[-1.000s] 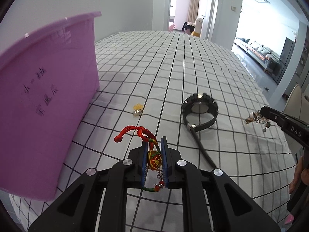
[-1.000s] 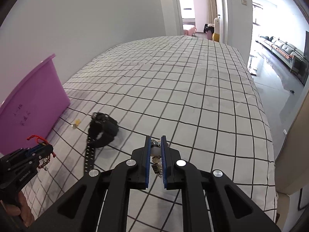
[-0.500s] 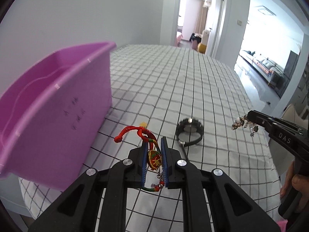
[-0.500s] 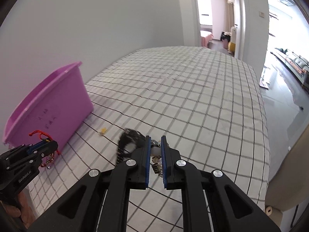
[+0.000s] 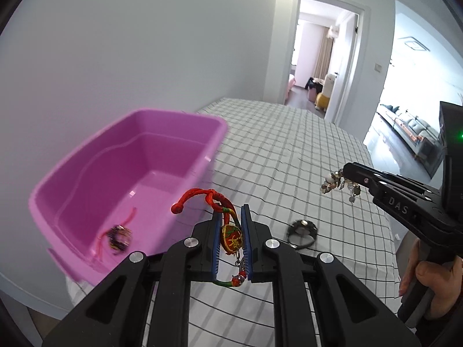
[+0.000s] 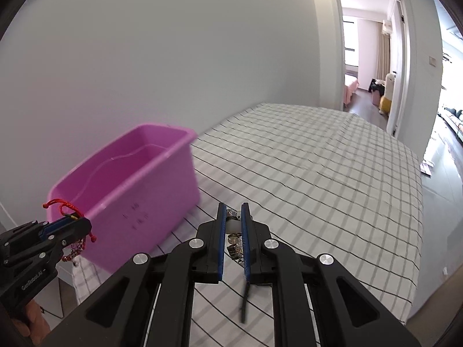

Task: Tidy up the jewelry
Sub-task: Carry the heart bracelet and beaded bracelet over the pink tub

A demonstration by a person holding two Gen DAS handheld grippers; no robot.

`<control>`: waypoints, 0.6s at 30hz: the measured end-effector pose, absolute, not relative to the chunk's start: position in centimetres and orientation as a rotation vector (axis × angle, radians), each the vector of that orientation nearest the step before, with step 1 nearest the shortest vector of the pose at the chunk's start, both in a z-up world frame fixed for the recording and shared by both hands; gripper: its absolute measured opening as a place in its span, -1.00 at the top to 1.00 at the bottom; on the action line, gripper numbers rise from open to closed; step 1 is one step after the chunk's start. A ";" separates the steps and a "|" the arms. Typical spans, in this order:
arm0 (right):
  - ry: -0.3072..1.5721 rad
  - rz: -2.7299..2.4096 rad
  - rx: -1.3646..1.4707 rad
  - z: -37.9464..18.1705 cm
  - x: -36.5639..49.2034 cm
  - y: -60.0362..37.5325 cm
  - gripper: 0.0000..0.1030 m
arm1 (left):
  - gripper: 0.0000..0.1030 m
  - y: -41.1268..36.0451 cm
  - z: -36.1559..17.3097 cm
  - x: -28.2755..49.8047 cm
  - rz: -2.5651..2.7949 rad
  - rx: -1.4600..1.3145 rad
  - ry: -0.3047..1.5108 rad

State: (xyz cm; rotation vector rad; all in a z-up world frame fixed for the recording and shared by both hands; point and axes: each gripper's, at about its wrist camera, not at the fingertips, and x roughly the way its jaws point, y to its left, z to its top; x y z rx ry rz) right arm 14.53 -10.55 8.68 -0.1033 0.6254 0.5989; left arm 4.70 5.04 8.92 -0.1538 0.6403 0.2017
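From the left wrist, the left claw (image 5: 231,240) is clamping a red cord bracelet (image 5: 228,232) by its embroidered charm, the cord looping up and leftward. The pink bin (image 5: 139,179) is lying just ahead and to the left of this claw, its open mouth facing up, its long axis running away toward the wall; a piece of jewelry (image 5: 117,235) is already sitting on its floor. A black watch (image 5: 302,230) is lying on the checked bed (image 5: 289,150), to the right.

From the right wrist, the right claw (image 6: 233,238) is pinching a beaded metal trinket (image 6: 233,231). The bin is sitting well off to its left, beyond the left claw, so the left claw looks nearer for the drop.
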 end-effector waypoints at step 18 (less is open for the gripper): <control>0.642 0.677 -0.107 10.2 15.0 7.0 0.81 | 0.74 21.1 9.5 4.9 0.207 -0.168 0.662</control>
